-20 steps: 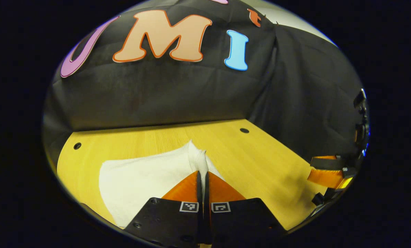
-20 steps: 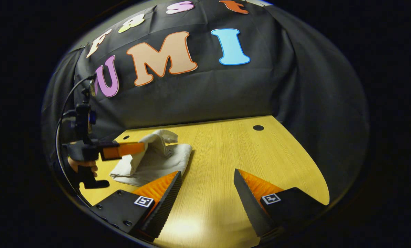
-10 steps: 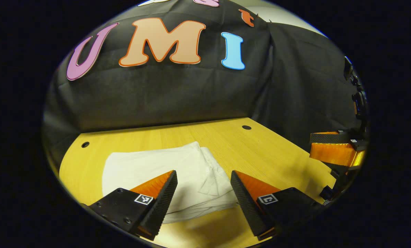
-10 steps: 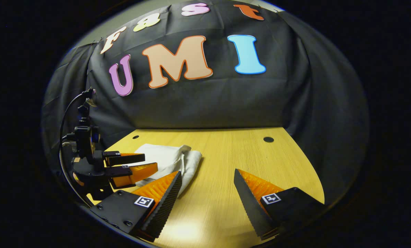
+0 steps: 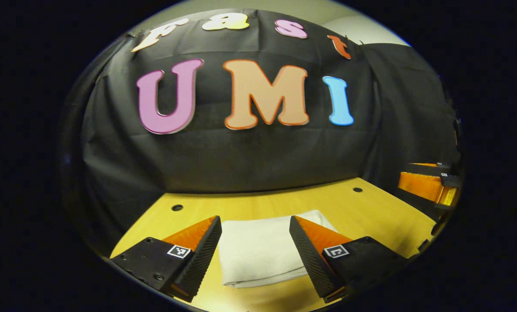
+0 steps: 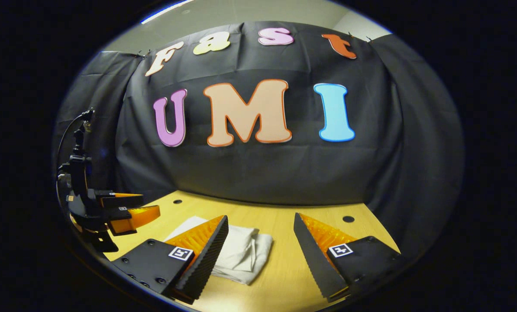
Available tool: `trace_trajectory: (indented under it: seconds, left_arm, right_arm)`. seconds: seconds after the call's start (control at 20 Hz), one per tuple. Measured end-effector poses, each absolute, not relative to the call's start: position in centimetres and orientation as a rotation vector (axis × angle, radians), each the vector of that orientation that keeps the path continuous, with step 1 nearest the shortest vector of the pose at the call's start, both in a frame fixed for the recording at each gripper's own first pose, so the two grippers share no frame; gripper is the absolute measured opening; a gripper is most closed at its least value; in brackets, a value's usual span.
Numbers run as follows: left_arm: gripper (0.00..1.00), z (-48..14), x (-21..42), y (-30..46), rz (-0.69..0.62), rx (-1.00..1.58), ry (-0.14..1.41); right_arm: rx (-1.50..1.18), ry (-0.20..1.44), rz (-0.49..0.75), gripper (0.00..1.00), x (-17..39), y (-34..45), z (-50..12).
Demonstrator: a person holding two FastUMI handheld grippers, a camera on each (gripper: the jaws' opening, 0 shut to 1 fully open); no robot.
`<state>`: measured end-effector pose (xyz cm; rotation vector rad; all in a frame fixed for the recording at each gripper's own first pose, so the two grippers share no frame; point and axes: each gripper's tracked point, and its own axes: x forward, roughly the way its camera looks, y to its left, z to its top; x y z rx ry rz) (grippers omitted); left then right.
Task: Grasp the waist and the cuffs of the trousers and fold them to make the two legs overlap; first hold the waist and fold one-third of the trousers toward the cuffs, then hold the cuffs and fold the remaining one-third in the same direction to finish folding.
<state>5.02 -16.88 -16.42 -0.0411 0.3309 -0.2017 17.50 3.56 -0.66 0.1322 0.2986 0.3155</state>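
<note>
At the lower centre of the left gripper view, the folded white cloth trousers [image 5: 260,253] lie on the yellow wooden table [image 5: 371,212]. Your left tool [image 5: 255,251] and right tool [image 6: 260,255] both gape, empty. Risk: the loose layered edge may spring open if you brush it.

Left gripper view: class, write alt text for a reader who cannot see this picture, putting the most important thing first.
White trousers, folded into a compact bundle, lie on a yellow wooden table between the spread fingers of the open left gripper, which touch nothing. The right gripper shows at the right edge, and black cloth backs the table.
</note>
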Motion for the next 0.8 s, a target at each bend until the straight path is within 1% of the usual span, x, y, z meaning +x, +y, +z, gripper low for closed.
trace_trajectory:
  seconds: [0.1, 0.15, 0.2, 0.3, 0.35, 0.4, 0.55, 0.6, 0.7, 0.75, 0.8]
  left_arm:
    - [0.95, -15.0, 5.2, -13.6, -0.149, -0.034, 0.302]
    - [0.95, -14.4, 5.2, -12.2, -0.126, -0.033, 0.291]
    - [0.95, -13.9, 5.3, -10.8, -0.106, -0.03, 0.278]
    - [0.95, -13.0, 5.3, -8.6, -0.075, -0.029, 0.255]
    - [0.95, -12.6, 5.2, -7.7, -0.064, -0.023, 0.246]
    - [0.95, -12.3, 5.3, -6.9, -0.054, -0.014, 0.232]
    - [0.95, -11.1, 5.1, -5.4, -0.034, 0.01, 0.197]
    - [0.95, -10.7, 4.2, -5.0, -0.033, 0.012, 0.186]
    - [0.95, -9.9, 4.1, -4.5, -0.023, 0.02, 0.161]
    - [0.96, -9.5, 4.1, -4.5, -0.025, 0.025, 0.152]
    - [0.96, -9.4, 4.0, -4.6, -0.029, 0.026, 0.145]
  right_arm:
    - [0.161, 0.262, 0.309, 0.98, 18.1, 5.0, 1.1]
    - [0.17, 0.246, 0.304, 0.94, 18.2, 5.4, 1.9]
    - [0.172, 0.23, 0.301, 0.98, 18.4, 5.9, 2.6]
    - [0.143, 0.179, 0.26, 0.97, 19.1, 5.9, 3.7]
    - [0.13, 0.156, 0.238, 0.94, 19.3, 5.7, 4.4]
    - [0.13, 0.141, 0.227, 0.97, 19.3, 6.0, 4.8]
    - [0.153, 0.141, 0.224, 0.97, 19.2, 6.8, 5.4]
    - [0.162, 0.138, 0.224, 0.97, 19.2, 7.0, 5.6]
    - [0.16, 0.142, 0.196, 0.97, 19.3, 6.5, 5.4]
    - [0.156, 0.148, 0.186, 0.97, 19.3, 6.5, 5.3]
    - [0.156, 0.154, 0.182, 0.94, 19.2, 6.6, 5.2]
